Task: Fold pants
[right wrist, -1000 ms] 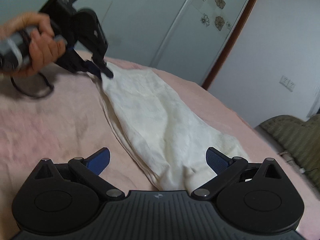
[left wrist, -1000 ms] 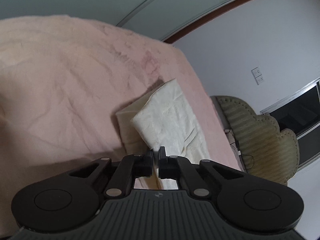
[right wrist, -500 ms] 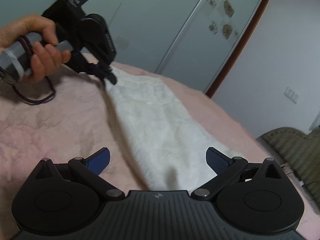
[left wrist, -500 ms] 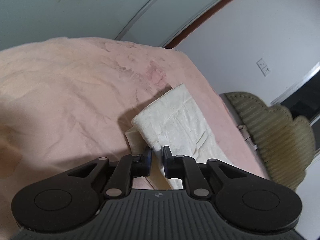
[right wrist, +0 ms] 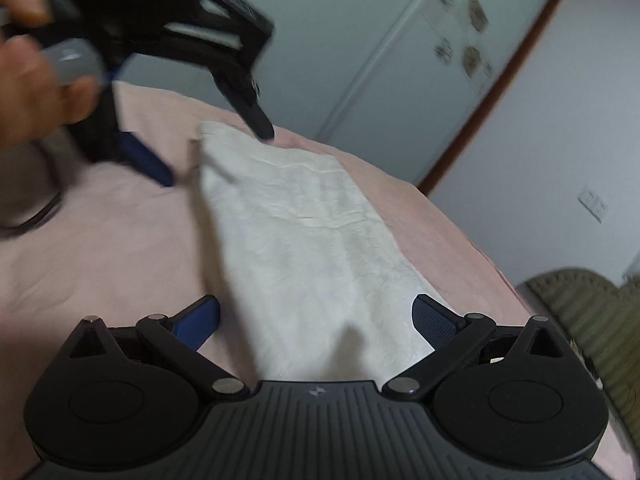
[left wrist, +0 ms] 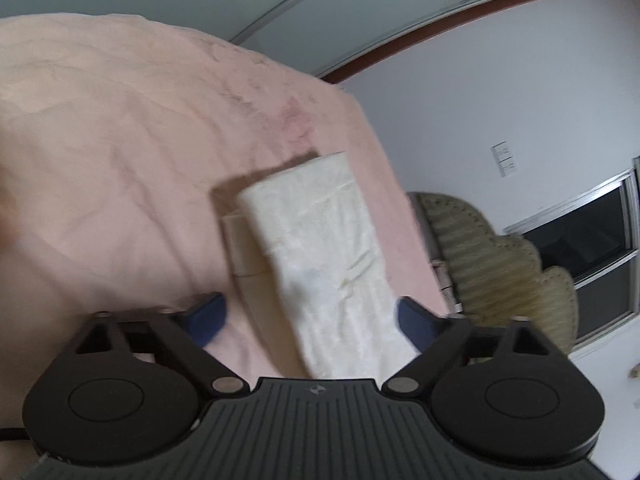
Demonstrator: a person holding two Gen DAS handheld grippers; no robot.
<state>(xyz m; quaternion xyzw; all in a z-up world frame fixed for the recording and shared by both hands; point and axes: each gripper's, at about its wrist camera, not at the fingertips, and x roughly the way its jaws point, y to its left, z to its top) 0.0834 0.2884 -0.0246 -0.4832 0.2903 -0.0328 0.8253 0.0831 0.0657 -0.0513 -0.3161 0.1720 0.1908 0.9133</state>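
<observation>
Pants: a cream-white folded strip (left wrist: 320,248) is laid lengthwise on the pink bed cover (left wrist: 120,140); a lower layer is seen sticking out at its far left edge in the left wrist view; in the right wrist view the strip (right wrist: 304,240) is stretched from the near claw toward the far one.

Left claw: the left claw (left wrist: 310,318) is spread wide, its jaws opening at this moment; the near end of the pants is lying between the blue pads (left wrist: 206,318), but no pad is pressed on the cloth; from the right wrist view it (right wrist: 216,156) is seen above the far corner, carried by a hand (right wrist: 36,64); that view is blurred.

Right claw: the right claw (right wrist: 316,316) is spread wide as well; cloth is lying between its pads, not gripped.

Step in hand: the fold is judged to be released and the claws cleared from it.

How to do it well: the jaws are best kept fully spread until they are lifted off, so no pad catches a layer; the claws are best raised straight up, not dragged sideways; the protruding lower layer is best squared up before the next fold.

Risk: thin cloth is likely to slide on the soft cover.
</observation>
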